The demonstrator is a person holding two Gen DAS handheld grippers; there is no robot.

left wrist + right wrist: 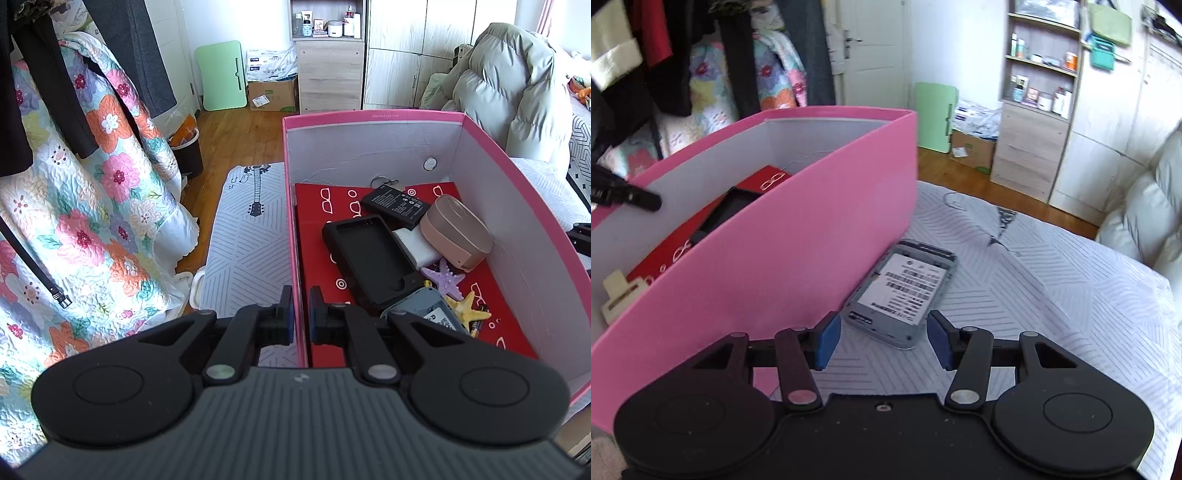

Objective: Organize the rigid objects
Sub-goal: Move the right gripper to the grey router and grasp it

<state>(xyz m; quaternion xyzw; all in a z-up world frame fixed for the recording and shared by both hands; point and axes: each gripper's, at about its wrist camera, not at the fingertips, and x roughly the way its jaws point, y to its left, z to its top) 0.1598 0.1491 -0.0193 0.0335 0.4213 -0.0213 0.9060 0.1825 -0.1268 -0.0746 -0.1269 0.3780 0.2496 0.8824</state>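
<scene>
I am pinching the pink cardboard box's (295,258) wall with my left gripper (301,314). My right gripper (882,339) is hanging spread around the grey flat device (901,291) lying on the striped white bedcover (1052,295), not touching it.

Home bedroom: patterned bed (1052,280) under the gripper, floral quilt (74,206) and hanging clothes (44,74) to its left, wardrobe (424,51) and toiletry shelf (328,22) ahead.

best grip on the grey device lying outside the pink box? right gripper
Take the grey device across its two long edges near the close end, coming down from above. It lies flat, label up, on the striped cover, so only the thin sides offer purchase. One long edge sits close to the pink box, leaving that finger little room. The right gripper already straddles it.
</scene>
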